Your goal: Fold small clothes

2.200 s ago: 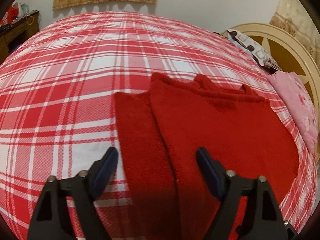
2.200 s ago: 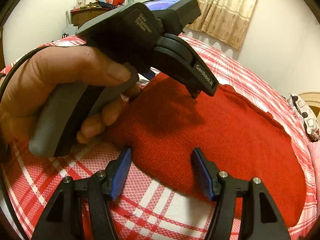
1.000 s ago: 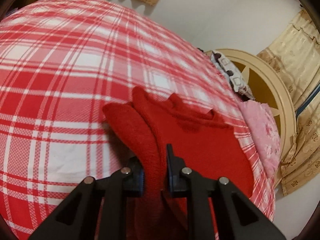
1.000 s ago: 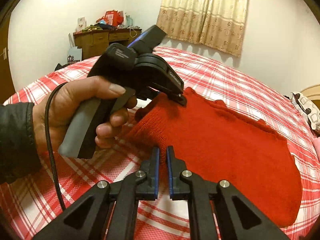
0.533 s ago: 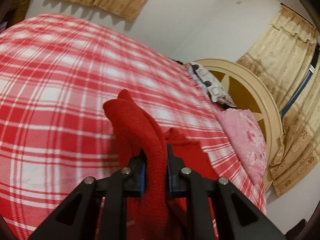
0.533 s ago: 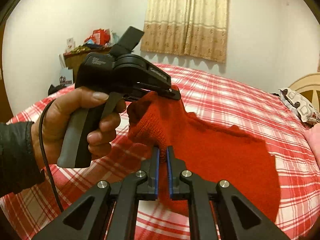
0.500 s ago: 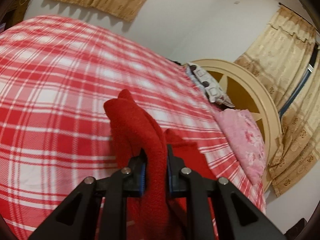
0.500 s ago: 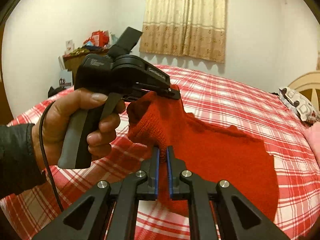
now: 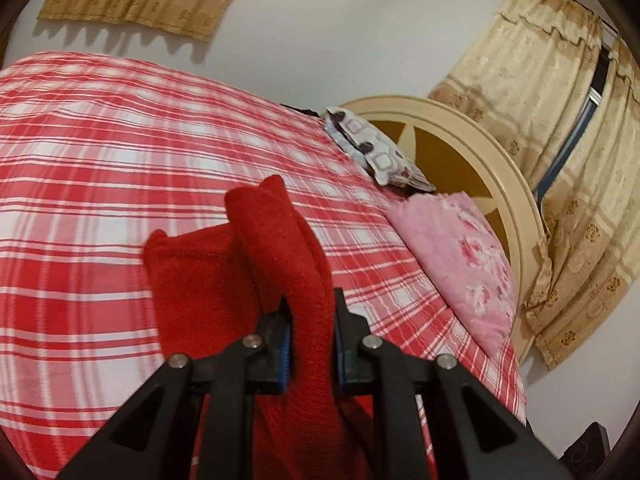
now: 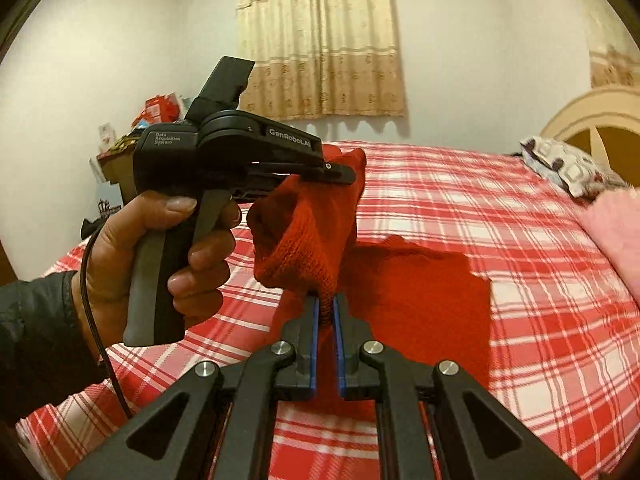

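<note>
Nearest the right wrist camera, the right gripper [image 10: 326,312] is clenched on an edge of the red knitted garment [image 10: 420,292]. Just beyond, the left gripper [image 9: 310,320] pinches another fold, both lifting that edge off the red-and-white plaid bedspread [image 9: 100,152]; the rest lies mid-bed, short of the round cream headboard [image 9: 460,128].

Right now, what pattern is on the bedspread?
The bedspread is red and white plaid, clearest in the left wrist view.

Both wrist views close over a plaid bed [image 9: 100,184], angled down, sharing a red garment [image 9: 280,248].
</note>
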